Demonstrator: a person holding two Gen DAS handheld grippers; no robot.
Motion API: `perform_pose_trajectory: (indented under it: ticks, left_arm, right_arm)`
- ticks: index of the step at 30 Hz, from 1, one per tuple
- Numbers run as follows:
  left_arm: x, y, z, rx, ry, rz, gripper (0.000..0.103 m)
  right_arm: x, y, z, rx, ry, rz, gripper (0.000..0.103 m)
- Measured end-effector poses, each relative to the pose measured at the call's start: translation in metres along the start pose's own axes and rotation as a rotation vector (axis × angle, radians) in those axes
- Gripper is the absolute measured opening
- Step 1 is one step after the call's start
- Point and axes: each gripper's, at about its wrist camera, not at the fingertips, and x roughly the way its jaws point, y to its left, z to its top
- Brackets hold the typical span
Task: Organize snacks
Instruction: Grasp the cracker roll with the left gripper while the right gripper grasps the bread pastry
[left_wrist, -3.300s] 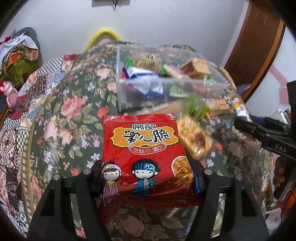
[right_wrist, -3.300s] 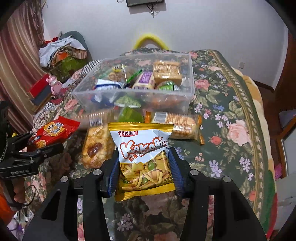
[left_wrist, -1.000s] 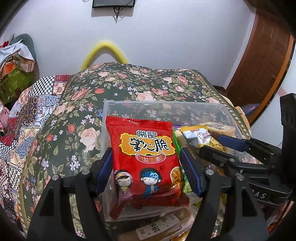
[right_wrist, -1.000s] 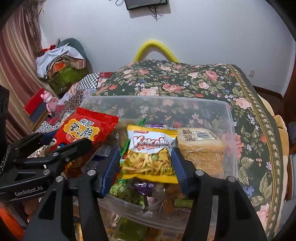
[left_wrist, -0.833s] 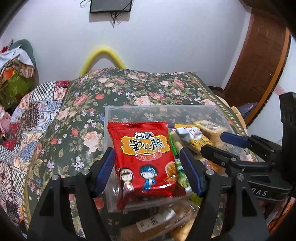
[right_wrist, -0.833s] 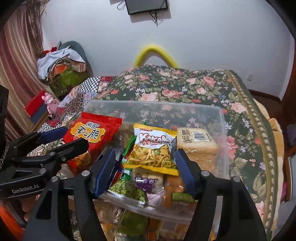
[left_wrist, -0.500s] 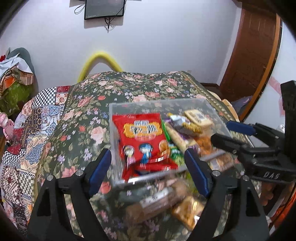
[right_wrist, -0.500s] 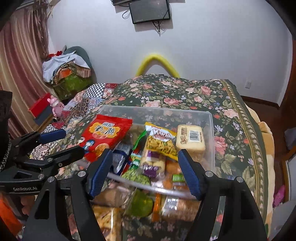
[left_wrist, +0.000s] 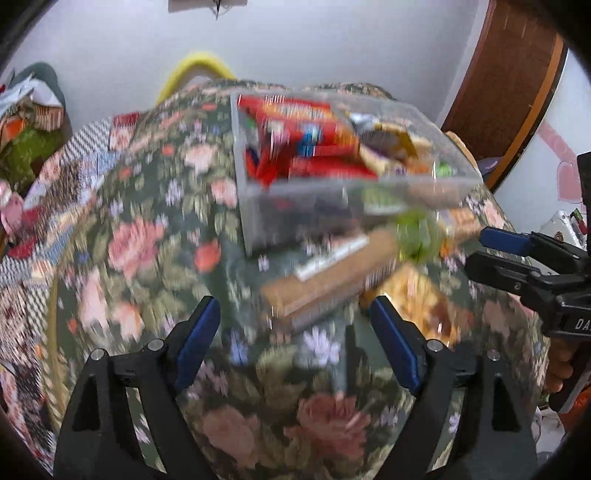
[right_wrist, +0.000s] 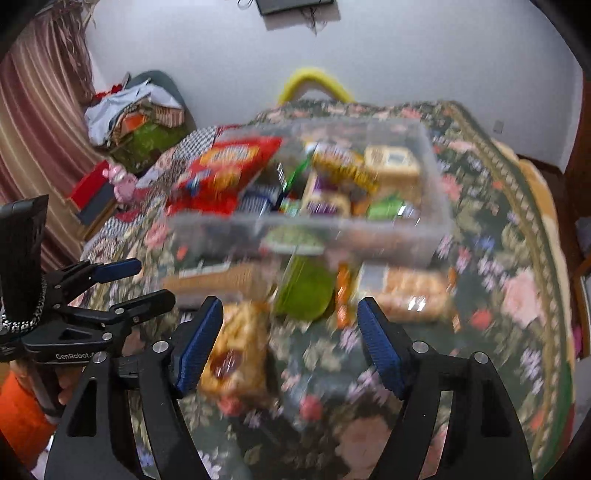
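Observation:
A clear plastic bin (left_wrist: 295, 218) (right_wrist: 436, 206) on the floral table holds several snacks, among them the red noodle packet (left_wrist: 295, 140) (right_wrist: 221, 166) and the yellow Kaka packet (right_wrist: 343, 166). In front of the bin lie a long brown biscuit pack (left_wrist: 328, 273) (right_wrist: 218, 277), a green packet (left_wrist: 417, 236) (right_wrist: 306, 291), a pastry pack (right_wrist: 236, 354) and a cracker pack (right_wrist: 410, 291). My left gripper (left_wrist: 295, 332) is open and empty above the table before the biscuit pack. My right gripper (right_wrist: 290, 336) is open and empty over the loose packs. Both views are motion-blurred.
The floral tablecloth (left_wrist: 147, 258) (right_wrist: 498, 295) covers the table. A yellow chair back (left_wrist: 195, 66) (right_wrist: 314, 85) stands behind it. Piled clothes (right_wrist: 133, 110) and a curtain (right_wrist: 37, 110) are at the left, a brown door (left_wrist: 509, 74) at the right.
Both grippers let go of their packets into the bin, opened, and pulled back and down toward the loose packs in front of the bin.

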Motion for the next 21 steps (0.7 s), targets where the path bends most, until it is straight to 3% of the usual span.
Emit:
perform_pose_trajectory:
  ticks: [10, 13, 17, 21]
  left_arm:
    - [0.004, 0.007, -0.027, 0.005, 0.037, 0.011, 0.084]
    - [0.002, 0.005, -0.023, 0.024, 0.026, 0.018, 0.084]
    - [0.003, -0.001, -0.007, 0.051, 0.011, 0.026, 0.084]
    - [0.010, -0.011, 0.011, 0.071, -0.003, -0.014, 0.086]
  right_arm:
    - [0.040, 0.026, -0.009, -0.063, 0.109, 0.045, 0.072]
    - [0.040, 0.029, -0.011, -0.072, 0.107, 0.043, 0.064]
    - [0.033, 0.024, -0.016, -0.056, 0.104, 0.077, 0.047]
    - [0.023, 0.017, -0.024, -0.058, 0.097, 0.065, 0.046]
